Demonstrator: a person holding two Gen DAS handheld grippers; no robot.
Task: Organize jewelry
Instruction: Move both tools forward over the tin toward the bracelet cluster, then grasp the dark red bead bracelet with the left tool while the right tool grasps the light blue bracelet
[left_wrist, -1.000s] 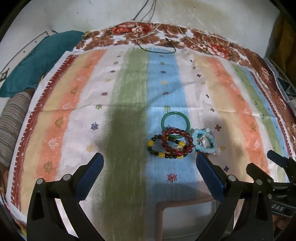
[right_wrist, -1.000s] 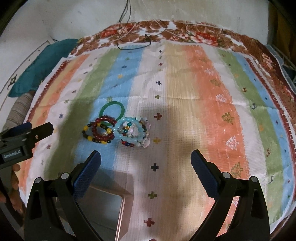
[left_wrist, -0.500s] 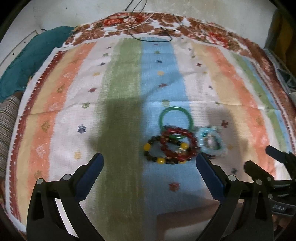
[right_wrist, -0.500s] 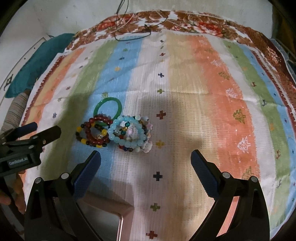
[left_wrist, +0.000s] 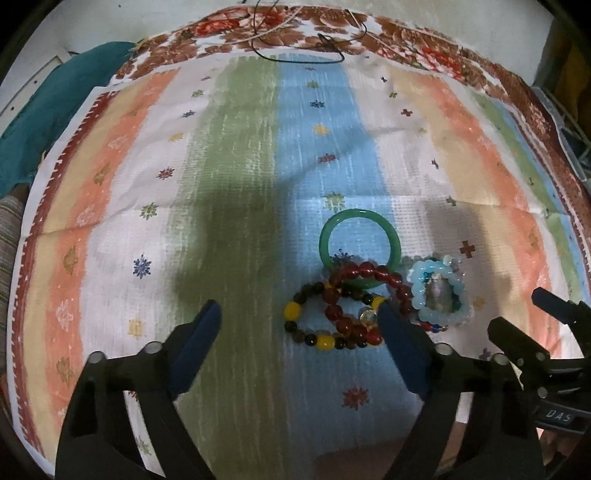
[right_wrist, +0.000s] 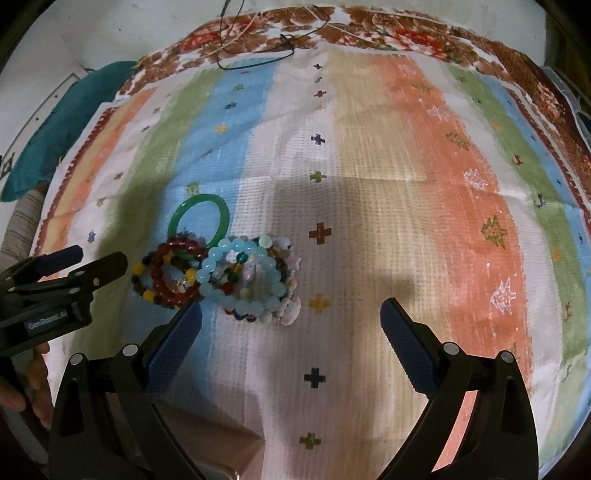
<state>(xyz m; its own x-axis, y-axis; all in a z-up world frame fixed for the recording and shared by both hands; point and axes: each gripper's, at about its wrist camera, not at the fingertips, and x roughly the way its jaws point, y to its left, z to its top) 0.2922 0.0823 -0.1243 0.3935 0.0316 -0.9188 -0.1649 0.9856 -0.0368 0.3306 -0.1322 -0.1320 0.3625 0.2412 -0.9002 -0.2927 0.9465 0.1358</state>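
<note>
Several bracelets lie in a heap on the striped cloth (left_wrist: 236, 177): a green bangle (left_wrist: 360, 251), a red bead bracelet (left_wrist: 369, 273), a dark and yellow bead bracelet (left_wrist: 314, 338) and a light blue bead bracelet (left_wrist: 437, 295). My left gripper (left_wrist: 301, 328) hangs just above them. Its jaws are closing, with the red and the yellow bracelets between them near the right finger, untouched. In the right wrist view the light blue bracelet (right_wrist: 243, 280) tops a pile of mixed beads, beside the bangle (right_wrist: 201, 221). My right gripper (right_wrist: 291, 325) stands open just in front of that pile.
A tan box (right_wrist: 221, 443) sits under the grippers at the near edge. A black cord (left_wrist: 299, 55) lies at the far floral border. A teal cloth (left_wrist: 55, 110) lies at the left. A hand (right_wrist: 33, 387) holds the left gripper (right_wrist: 99, 256).
Both grippers came down and forward, so the bracelets look larger and nearer the fingertips. The left gripper's jaws have narrowed a little.
</note>
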